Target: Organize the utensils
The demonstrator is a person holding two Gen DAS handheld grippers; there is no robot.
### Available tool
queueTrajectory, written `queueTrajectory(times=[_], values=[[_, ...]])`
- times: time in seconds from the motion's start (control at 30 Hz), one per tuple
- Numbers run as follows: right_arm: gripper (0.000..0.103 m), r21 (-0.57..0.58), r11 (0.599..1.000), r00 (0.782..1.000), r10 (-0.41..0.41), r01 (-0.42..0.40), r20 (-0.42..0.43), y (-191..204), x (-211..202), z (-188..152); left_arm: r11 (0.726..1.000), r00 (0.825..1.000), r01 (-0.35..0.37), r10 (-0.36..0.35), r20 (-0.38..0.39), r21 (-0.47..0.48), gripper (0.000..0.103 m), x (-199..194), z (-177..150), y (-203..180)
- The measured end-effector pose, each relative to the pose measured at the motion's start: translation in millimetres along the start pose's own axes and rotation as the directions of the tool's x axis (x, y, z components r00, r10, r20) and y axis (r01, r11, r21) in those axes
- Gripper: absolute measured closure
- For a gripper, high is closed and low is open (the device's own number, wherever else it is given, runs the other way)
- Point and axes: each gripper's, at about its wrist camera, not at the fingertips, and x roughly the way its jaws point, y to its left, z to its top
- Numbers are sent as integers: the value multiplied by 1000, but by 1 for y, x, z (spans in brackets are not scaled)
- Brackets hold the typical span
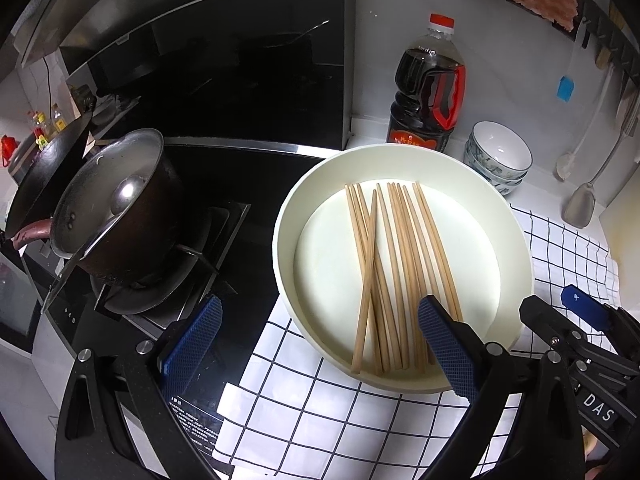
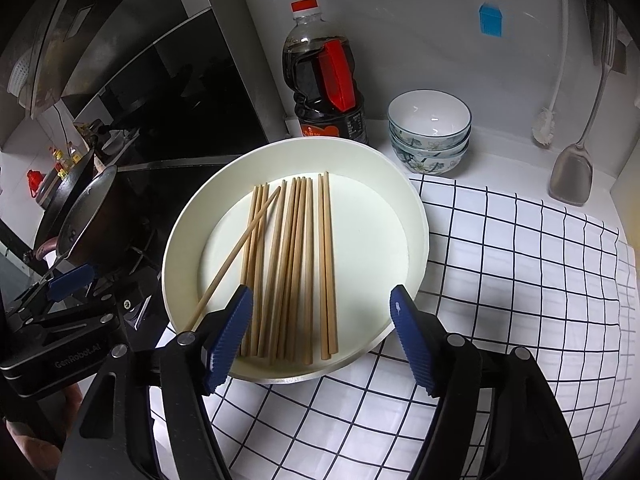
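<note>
Chopsticks (image 2: 292,264): lying mostly parallel in white dish (image 2: 416,216) on bench cloth, one crossing askew | left gripper (image 1: 320,344): my jaws apart, empty | right gripper (image 2: 320,336): my jaws apart, straddling near ends, likely to gather them.

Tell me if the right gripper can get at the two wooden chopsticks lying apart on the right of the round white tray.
Probably yes. The right gripper is open just above the near rim of the round white tray, and nothing covers the two wooden chopsticks lying between its line of fingers.
</note>
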Motion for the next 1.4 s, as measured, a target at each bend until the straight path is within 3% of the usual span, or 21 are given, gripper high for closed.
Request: queueTrajectory(times=[0.43,1.4], values=[[35,-6,1000,1000,-3,3,-2,3,-3,-2,999,999,-36,36,-7,28,6,-1,-2,-4],[35,-9,1000,1000,-3,3,-5,8,-3,-8,999,999,11,-12,-32,-39,6,0,-3,8]])
